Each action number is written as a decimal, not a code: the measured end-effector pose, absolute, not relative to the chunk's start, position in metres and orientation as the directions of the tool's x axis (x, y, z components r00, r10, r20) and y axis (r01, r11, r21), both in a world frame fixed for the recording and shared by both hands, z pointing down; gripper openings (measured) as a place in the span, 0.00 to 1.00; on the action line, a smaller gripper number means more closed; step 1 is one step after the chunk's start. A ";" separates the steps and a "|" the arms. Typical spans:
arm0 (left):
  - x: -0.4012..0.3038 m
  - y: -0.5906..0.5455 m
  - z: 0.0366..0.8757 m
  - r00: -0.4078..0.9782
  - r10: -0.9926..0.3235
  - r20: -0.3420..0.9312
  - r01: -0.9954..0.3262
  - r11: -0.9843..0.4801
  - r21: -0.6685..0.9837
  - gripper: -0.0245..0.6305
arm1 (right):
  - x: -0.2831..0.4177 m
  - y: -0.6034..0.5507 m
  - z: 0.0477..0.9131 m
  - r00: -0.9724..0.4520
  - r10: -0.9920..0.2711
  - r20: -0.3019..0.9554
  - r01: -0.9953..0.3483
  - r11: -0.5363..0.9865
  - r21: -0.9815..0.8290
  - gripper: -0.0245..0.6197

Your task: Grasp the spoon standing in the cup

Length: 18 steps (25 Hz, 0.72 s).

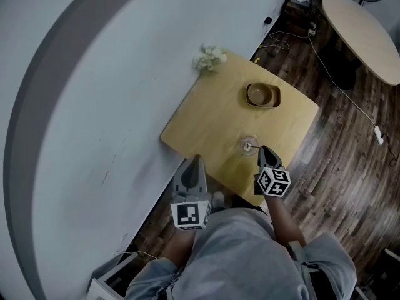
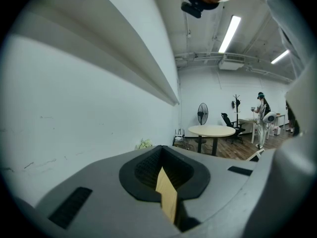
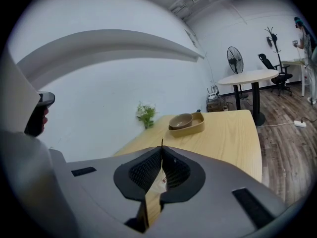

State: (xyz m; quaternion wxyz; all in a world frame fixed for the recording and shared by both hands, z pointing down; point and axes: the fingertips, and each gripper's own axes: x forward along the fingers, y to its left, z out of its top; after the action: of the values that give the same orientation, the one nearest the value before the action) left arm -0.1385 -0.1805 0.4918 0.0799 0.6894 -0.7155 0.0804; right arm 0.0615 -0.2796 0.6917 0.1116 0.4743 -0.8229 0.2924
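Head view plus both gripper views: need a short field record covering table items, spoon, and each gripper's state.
table: wooden, against the wall
items: bowl in tray; plant at the wall edge
spoon: upright in cup, handle between the right fingers
right gripper: shut on spoon, at the cup
left gripper: shut, empty, away from the cup
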 end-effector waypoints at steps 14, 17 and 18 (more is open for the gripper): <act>-0.137 -0.170 0.486 0.014 -0.980 0.199 -1.000 -0.014 0.001 0.04 | 0.063 -0.266 0.655 -0.506 -0.766 0.396 -0.854 0.381 -0.356 0.04; -0.134 -0.169 0.483 0.032 -0.981 0.192 -0.999 -0.032 0.007 0.04 | 0.066 -0.262 0.640 -0.501 -0.781 0.373 -0.854 0.377 -0.358 0.04; -0.134 -0.169 0.483 0.039 -0.981 0.189 -0.999 -0.038 0.008 0.04 | 0.067 -0.261 0.633 -0.499 -0.787 0.362 -0.854 0.376 -0.360 0.04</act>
State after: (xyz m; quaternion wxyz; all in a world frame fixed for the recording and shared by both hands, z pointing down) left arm -0.1337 -0.1686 0.4826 0.0687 0.7175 -0.6900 0.0658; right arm 0.0670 -0.2609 0.6333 0.0649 0.4963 -0.8269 0.2564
